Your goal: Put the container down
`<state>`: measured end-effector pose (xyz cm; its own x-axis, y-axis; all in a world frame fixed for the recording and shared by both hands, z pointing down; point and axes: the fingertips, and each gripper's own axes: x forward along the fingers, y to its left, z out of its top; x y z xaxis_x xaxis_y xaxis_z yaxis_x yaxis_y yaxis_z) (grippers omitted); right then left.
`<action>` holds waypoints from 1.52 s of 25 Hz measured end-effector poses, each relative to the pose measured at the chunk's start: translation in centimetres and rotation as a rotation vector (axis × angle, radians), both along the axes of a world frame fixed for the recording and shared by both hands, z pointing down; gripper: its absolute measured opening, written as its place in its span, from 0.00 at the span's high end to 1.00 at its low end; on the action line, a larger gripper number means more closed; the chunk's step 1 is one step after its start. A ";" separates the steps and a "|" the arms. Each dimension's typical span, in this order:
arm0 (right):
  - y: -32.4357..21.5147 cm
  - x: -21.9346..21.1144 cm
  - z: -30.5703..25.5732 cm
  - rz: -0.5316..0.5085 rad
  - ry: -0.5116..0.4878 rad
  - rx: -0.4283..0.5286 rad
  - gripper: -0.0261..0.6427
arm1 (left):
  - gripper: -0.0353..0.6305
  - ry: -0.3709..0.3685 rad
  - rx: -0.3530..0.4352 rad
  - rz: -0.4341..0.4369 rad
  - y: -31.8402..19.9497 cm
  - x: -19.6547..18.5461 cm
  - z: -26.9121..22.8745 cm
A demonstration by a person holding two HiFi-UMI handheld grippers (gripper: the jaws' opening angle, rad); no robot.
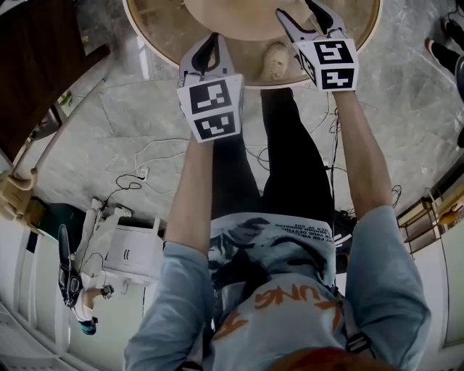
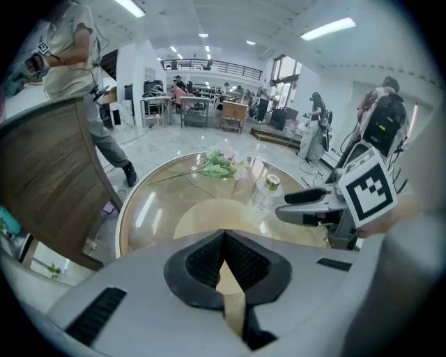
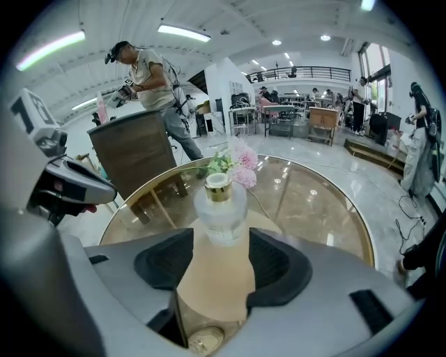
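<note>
Head view: left gripper [image 1: 209, 45] and right gripper [image 1: 304, 16] reach over the near rim of the round glass table [image 1: 156, 43], nothing else of the task visible.
Left gripper view: its jaws closed tip to tip, empty. Adds the container [image 2: 265, 192], standing on the glass just off the right gripper's tips, flowers [image 2: 219, 164] behind.
Right gripper view: jaws apart, container between the tips, pads not pressing it. Upright, long axis vertical, gold cap up.

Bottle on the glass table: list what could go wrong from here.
The bottle stands upright at the tips of the open right gripper; a nudge from either finger could tip it on the glass table. The flowers lie just behind it, so a forward push might shove it into them.
</note>
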<state>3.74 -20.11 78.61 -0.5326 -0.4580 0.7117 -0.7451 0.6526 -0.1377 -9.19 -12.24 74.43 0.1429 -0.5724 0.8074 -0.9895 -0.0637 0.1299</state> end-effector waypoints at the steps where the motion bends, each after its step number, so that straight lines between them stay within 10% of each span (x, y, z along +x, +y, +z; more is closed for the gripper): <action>1: 0.4 0.5 -0.7 0.003 -0.011 0.003 0.59 | 0.92 0.009 0.008 -0.025 0.1 0.2 -0.8; 9: 0.2 2.6 -10.9 0.056 -0.064 0.080 0.94 | 0.92 0.011 0.132 -0.128 -1.0 0.5 -10.3; 18: -0.5 2.6 -24.9 0.084 -0.197 0.146 0.94 | 0.92 0.092 0.244 -0.325 -1.4 -0.1 -22.0; 31: -2.1 3.4 -46.2 0.172 -0.355 0.392 0.94 | 0.92 0.236 0.617 -0.365 -4.7 1.2 -43.5; 38: -1.8 5.1 -56.1 0.198 -0.425 0.548 0.94 | 0.92 0.216 0.795 -0.252 -5.3 3.0 -52.9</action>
